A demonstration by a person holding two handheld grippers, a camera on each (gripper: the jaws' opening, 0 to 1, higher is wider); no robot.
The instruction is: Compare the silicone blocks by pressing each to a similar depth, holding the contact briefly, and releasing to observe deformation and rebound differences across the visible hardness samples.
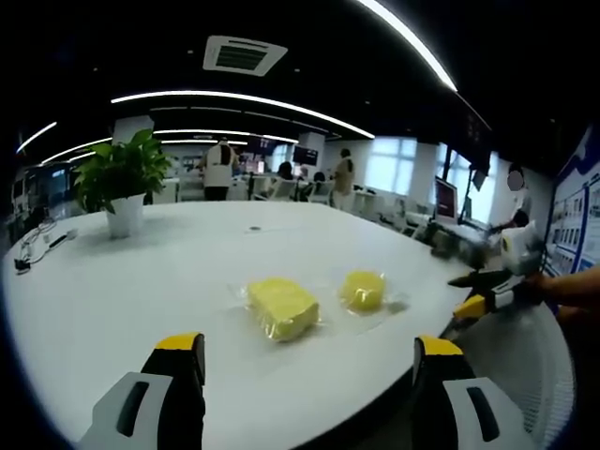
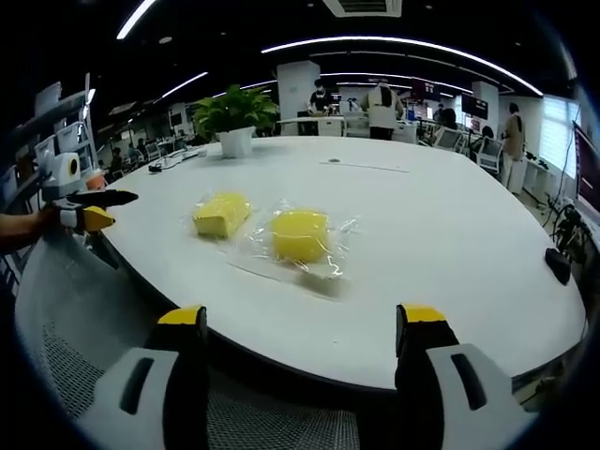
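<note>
- Step in hand: approach, by my read. No press begun; neither gripper touches a sample.
- Left gripper [image 1: 309, 361]: fingers wide apart, nothing between them, held off the near desk edge and aimed at the samples.
- Right gripper [image 2: 300, 333]: fingers apart too, empty, over the desk rim, well short of the blocks.
- Rectangular yellow block [image 1: 281, 307] lies flat on the white desk [image 1: 141, 281], near the edge; round yellow block [image 1: 362, 290] just beside it, not touching.
- Both look spongy and matte, soft-edged; each sits on or in clear, crinkled plastic film [image 2: 330, 267], glossy. Hardness cannot be told by eye.
- Desk: smooth, white, rounded, lightly reflective.
- Next move likely calls for bringing one gripper down onto one block, a steady vertical press, with the film possibly sliding underneath.
- Potted plant [image 1: 122, 178] far side, well apart.
</note>
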